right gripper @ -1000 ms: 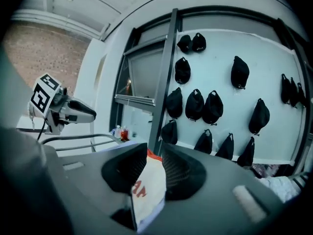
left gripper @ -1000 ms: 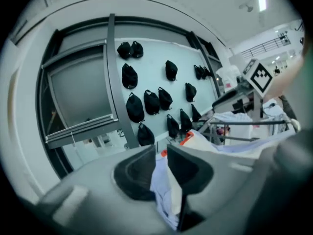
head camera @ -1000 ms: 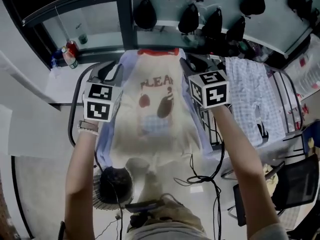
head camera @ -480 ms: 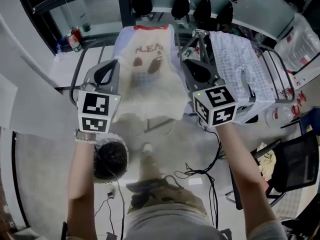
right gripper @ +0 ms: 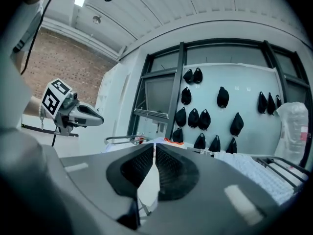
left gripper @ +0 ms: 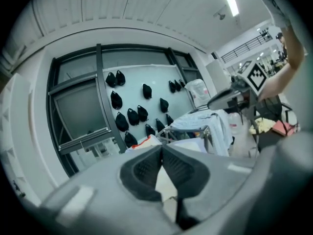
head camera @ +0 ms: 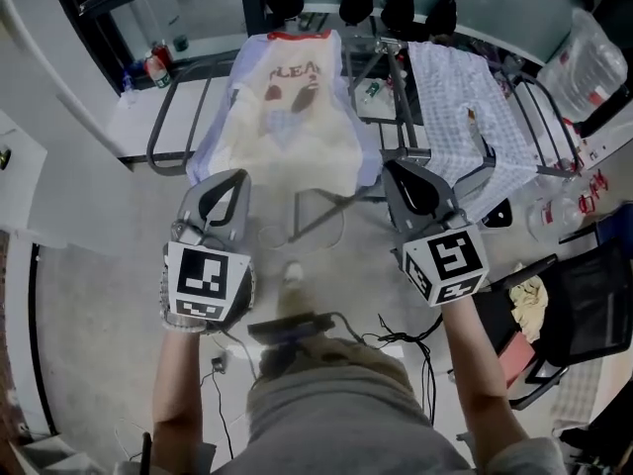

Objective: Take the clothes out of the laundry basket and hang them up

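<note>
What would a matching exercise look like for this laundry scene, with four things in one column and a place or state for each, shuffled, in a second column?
Things:
1. cream T-shirt
2. checked shirt
3. black pouches
4. left gripper

Places or states:
A. hanging on the wall behind the drying rack
B. jaws together, nothing between them
C. draped over the rack's right part
D. draped over the rack's left part

Pairs: 1-D, 2-C, 3-A, 4-B.
</note>
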### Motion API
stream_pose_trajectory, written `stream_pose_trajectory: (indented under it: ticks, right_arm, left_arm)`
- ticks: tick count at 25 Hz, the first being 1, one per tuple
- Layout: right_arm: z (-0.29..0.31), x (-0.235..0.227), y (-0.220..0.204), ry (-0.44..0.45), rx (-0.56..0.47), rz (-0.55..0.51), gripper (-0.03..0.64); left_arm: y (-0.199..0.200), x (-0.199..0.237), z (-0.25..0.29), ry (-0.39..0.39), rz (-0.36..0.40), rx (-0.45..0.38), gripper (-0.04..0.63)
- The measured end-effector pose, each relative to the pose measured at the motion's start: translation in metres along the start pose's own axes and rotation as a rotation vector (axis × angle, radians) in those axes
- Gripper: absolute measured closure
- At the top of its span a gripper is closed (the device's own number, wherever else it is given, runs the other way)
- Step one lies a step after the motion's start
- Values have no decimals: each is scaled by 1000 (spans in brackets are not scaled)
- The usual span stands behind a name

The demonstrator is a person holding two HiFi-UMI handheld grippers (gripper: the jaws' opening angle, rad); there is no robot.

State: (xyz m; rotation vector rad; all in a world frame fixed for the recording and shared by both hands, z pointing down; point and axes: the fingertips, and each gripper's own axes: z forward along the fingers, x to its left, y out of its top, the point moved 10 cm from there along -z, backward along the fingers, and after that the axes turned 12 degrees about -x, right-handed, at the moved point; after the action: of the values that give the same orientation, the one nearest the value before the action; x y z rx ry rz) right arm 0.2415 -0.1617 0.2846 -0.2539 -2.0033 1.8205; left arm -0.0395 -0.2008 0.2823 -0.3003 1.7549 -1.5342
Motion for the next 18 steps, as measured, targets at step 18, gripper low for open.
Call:
stream_pose_trajectory:
  ticks: [18]
  right_arm:
    - [-38, 47, -17, 65, 19, 51, 611]
  left_arm:
    - [-14, -53, -59, 25, -121, 31, 601]
